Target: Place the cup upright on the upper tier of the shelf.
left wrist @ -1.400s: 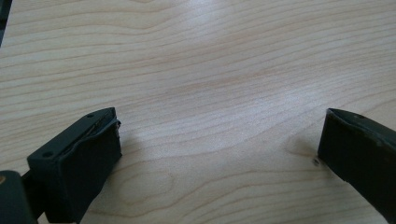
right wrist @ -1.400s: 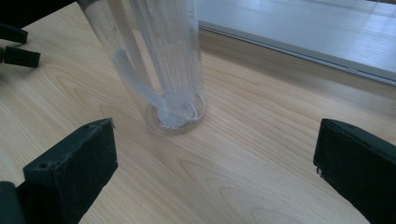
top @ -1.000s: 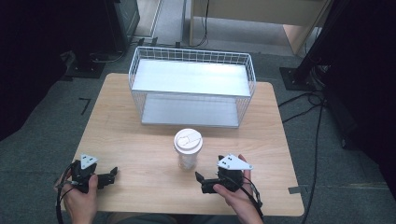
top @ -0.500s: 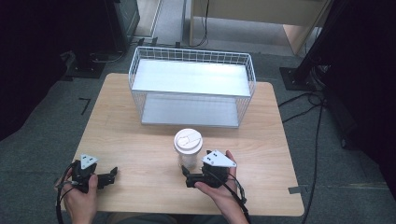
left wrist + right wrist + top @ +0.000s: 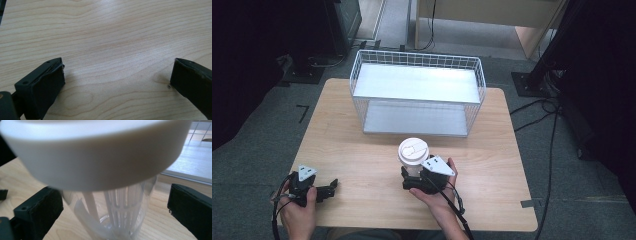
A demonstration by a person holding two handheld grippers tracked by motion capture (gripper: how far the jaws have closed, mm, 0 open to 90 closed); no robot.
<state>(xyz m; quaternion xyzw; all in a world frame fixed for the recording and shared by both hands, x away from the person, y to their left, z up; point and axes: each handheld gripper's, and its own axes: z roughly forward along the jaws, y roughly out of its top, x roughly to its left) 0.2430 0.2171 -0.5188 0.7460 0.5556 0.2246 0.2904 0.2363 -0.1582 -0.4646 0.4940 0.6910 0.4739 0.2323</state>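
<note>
Right gripper [image 5: 408,181] spread around cup [image 5: 413,156], jaws not touching it; left gripper [image 5: 331,188] spread over bare table [image 5: 362,160].

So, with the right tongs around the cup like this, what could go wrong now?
1. The right tongs are open around the clear cup, which is tall under a wide white lid. A bump from one side could tip it.
2. The cup wall looks thin, so a hard squeeze might bend it or loosen the lid.
3. The wire basket stands close behind, so a fast lift forward could hit its front wall.
</note>
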